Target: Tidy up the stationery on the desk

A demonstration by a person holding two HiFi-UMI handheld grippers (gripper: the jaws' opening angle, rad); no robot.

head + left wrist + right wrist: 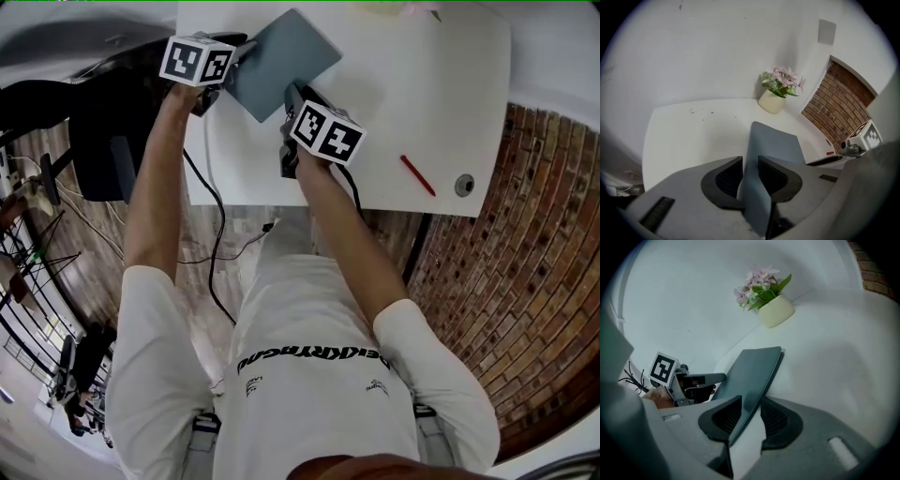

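As both are meeting at the notebook, left gripper: jaws are pinching its left side;
right gripper: jaws are standing spread around its near side

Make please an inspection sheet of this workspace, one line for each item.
Surface: white desk.
Job's things: grey notebook, tilted, between both tools; red pen lying on the desk's right part.
Clutter: flower pot at the back; round grey fitting beside the pen.
Tools: left tool shut on the notebook; right tool open, notebook edge between its jaws, not pinched.
Cables: black cables hang below the desk.
Surroundings: brick wall at right, black chair at left.
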